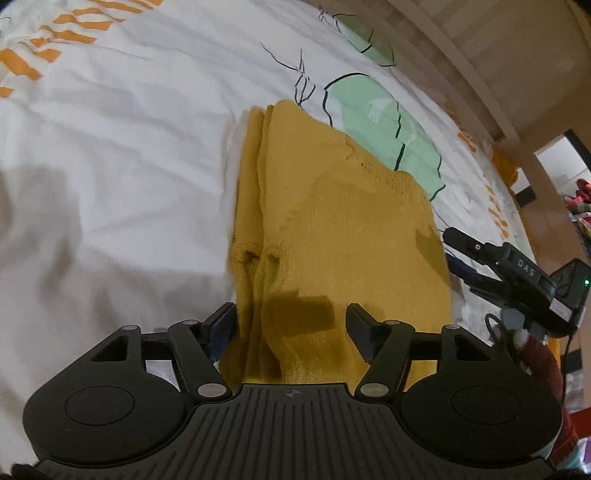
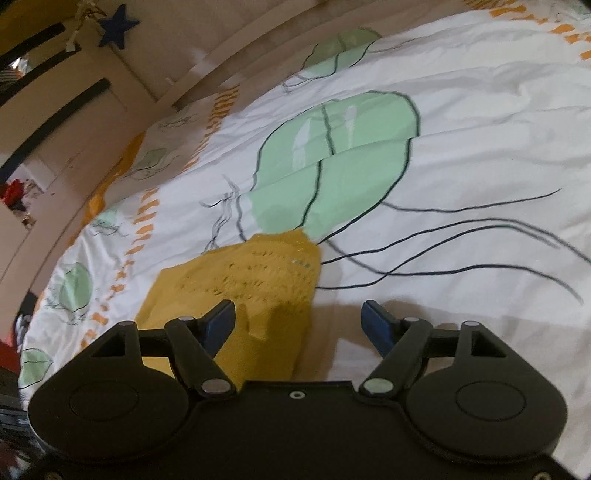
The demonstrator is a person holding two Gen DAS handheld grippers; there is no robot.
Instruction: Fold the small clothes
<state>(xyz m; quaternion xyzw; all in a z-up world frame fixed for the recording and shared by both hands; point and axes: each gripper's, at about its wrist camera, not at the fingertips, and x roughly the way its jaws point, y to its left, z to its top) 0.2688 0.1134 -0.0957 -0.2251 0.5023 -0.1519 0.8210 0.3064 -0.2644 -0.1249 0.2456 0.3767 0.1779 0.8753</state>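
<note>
A mustard-yellow knitted garment lies on a bed covered with a rumpled white duvet printed with pale green jellyfish and rows of orange dashes. The knit is folded into a long stack, with layered edges showing along its left side in the left wrist view and a line of openwork stitches across the upper part.

The left tool hangs over the near end of the garment, its two black fingers spread wide with the folded cloth between them; neither pad presses the cloth, and it has hold of nothing. The right tool is also spread wide and empty. Its left finger sits over the knit's near corner and its right finger over bare duvet. From the left wrist view, the right tool appears just beside the garment's right edge, low over the bedding.

Beyond the bed runs a pale wooden bed rail. A dark blue star ornament hangs on the wall behind, and some red clutter sits off past the bed's edge.
</note>
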